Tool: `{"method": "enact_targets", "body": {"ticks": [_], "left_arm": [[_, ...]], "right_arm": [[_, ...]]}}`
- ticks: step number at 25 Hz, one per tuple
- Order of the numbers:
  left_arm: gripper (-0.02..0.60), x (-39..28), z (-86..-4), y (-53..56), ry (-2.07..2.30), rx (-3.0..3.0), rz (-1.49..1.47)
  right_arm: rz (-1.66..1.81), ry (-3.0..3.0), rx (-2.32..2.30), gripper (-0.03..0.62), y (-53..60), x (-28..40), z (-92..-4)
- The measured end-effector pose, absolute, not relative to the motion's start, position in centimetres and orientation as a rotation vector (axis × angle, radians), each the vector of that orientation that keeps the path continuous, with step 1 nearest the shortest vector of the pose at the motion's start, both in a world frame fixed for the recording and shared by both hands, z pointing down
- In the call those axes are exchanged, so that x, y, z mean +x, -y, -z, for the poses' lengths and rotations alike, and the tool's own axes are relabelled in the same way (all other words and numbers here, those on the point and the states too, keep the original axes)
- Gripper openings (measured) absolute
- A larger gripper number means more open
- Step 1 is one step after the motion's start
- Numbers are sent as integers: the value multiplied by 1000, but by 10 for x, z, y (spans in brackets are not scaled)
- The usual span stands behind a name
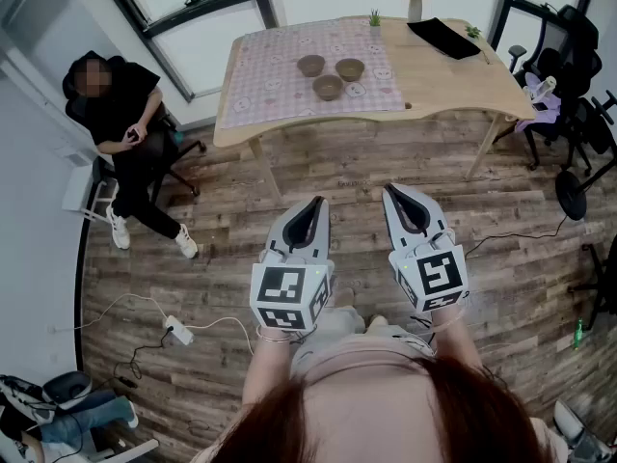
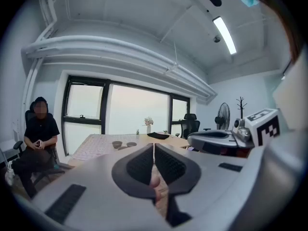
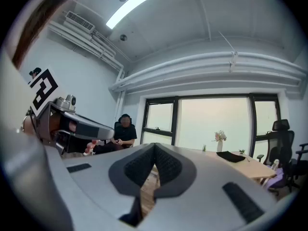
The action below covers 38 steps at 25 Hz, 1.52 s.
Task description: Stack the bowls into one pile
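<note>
With left gripper and right gripper both closed on nothing, side by side in lower middle of the head view over wooden floor, well apart from three bowls, not stacked, on table at upper middle.

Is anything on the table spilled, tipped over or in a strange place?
Nothing stands out. The three bowls sit upright on the tablecloth, not yet stacked, and the vase stands upright at the far edge of the table.
</note>
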<state>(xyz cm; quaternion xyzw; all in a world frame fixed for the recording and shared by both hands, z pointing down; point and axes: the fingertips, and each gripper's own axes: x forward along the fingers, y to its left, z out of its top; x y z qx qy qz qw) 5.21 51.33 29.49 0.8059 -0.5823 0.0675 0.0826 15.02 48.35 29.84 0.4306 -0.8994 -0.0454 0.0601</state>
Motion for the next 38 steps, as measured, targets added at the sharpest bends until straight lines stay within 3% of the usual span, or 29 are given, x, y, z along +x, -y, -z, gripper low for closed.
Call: {"method": "enact_targets", "body": {"ticks": [38], "left_arm": [[15,1,-313,-344,1660,2452,-246]], "right_arm": [[74,2745,1339,0,-318,84,-312]]}}
